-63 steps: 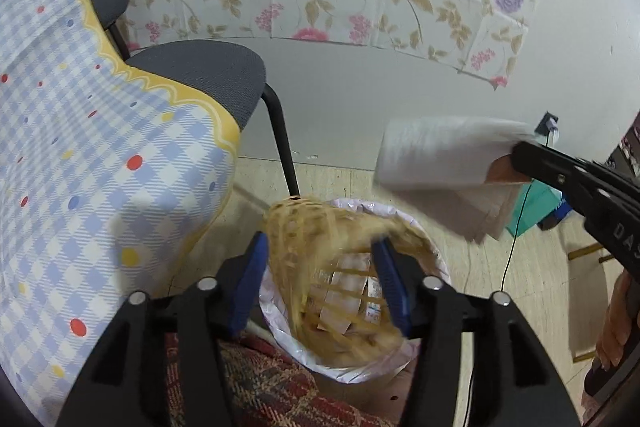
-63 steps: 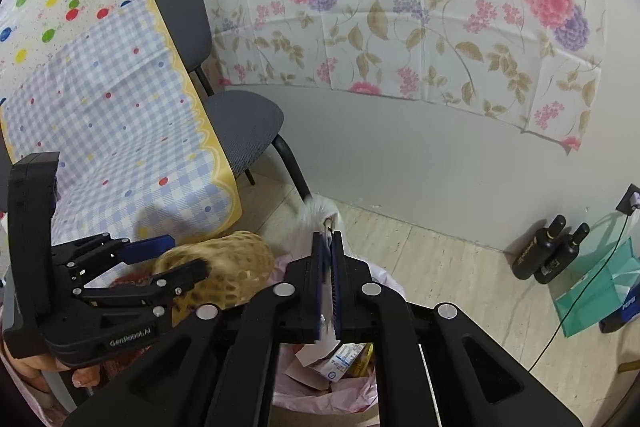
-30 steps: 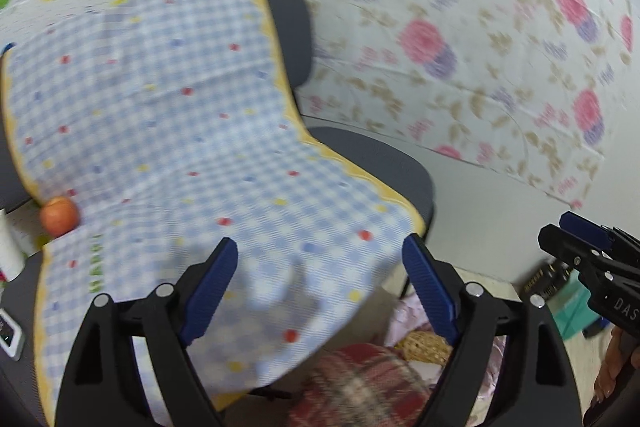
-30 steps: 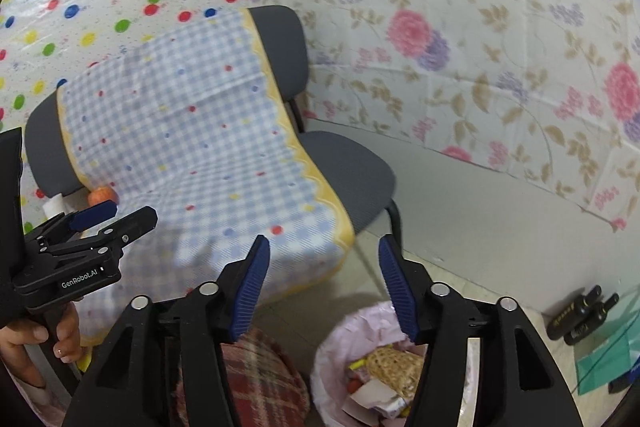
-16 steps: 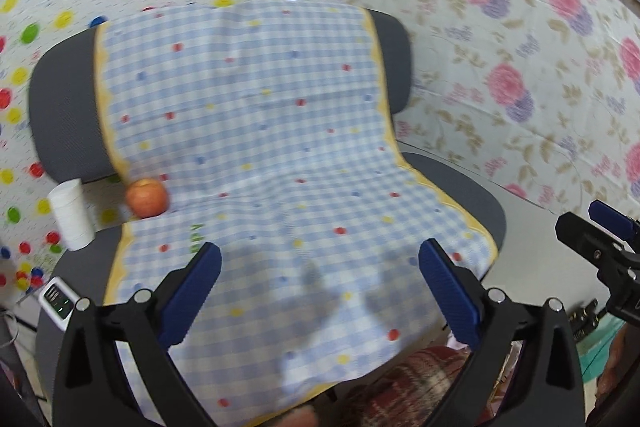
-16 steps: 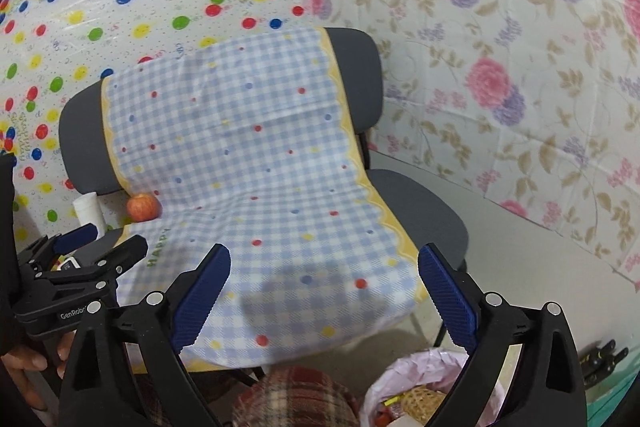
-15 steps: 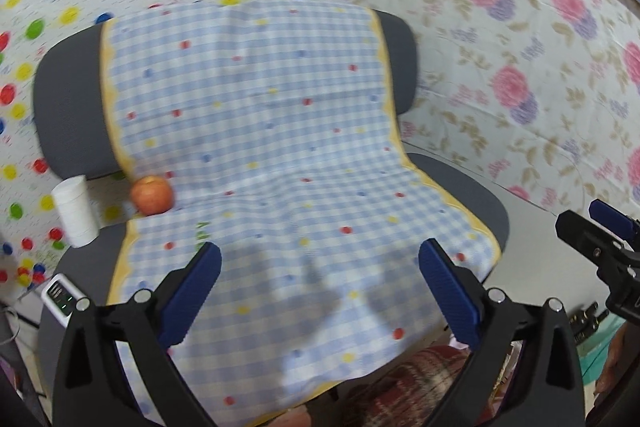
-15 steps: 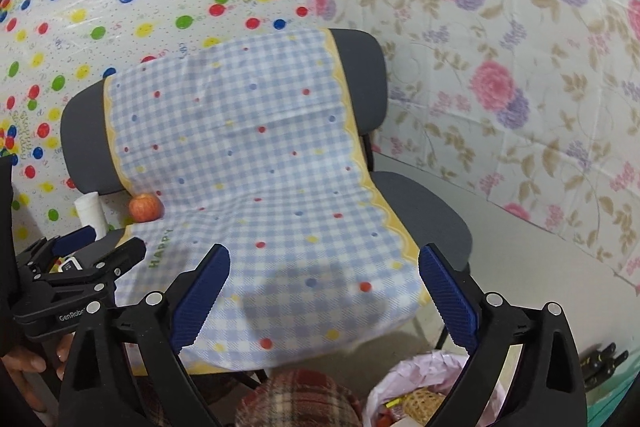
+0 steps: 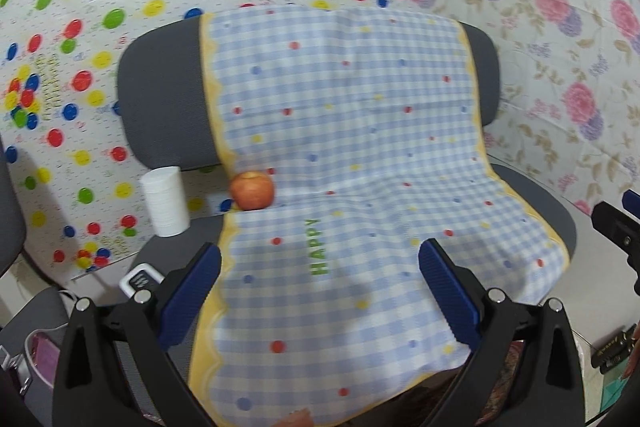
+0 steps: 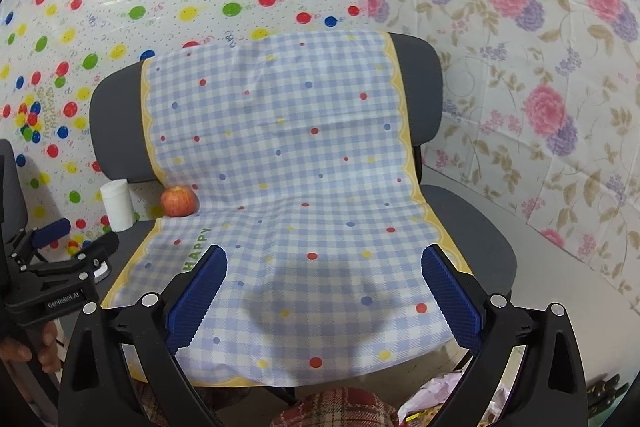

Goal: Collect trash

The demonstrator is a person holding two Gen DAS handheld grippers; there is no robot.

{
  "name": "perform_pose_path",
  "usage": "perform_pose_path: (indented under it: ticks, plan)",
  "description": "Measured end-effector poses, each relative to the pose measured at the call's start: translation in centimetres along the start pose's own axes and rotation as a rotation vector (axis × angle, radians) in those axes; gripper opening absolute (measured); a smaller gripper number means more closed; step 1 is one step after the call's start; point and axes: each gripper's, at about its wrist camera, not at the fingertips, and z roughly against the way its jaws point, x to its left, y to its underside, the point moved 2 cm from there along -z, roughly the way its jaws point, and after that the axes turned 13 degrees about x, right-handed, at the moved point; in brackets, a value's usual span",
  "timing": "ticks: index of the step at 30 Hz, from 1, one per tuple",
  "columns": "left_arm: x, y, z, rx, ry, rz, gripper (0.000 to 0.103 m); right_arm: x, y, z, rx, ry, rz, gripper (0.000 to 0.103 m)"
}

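Two grey chairs stand side by side under a blue checked cloth (image 9: 360, 187) (image 10: 300, 167). A red apple (image 9: 252, 190) (image 10: 179, 201) rests at the cloth's left edge, with a stack of white paper cups (image 9: 165, 201) (image 10: 116, 205) beside it. My left gripper (image 9: 320, 291) hangs open and empty over the cloth's front. My right gripper (image 10: 324, 291) is likewise open with nothing between its fingers. The bin's pink trash bag (image 10: 432, 395) with litter shows only at the bottom right of the right wrist view. Each gripper also appears at the edge of the other's view.
A small white device with a display (image 9: 140, 279) lies on the left seat near my left fingers. Dark bottles (image 10: 604, 387) stand on the floor at the right. Red plaid fabric (image 10: 340, 407) sits below the cloth's front edge. Patterned sheets cover the walls behind.
Both views have swung up and left from the bin to the chairs. The apple and cups came into view and shifted towards the centre. Both jaws spread wider.
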Motion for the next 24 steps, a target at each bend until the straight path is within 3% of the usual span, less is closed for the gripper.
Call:
perform_pose_path:
  ticks: [5, 24]
  plan:
    - [1.4, 0.1, 0.4, -0.002, -0.039, 0.024, 0.096, 0.7, 0.0, -0.2, 0.001, -0.017, -0.001, 0.097]
    - [1.7, -0.3, 0.2, -0.002, -0.021, 0.047, 0.096, 0.9, 0.1, -0.2, 0.01, -0.015, 0.004, 0.097]
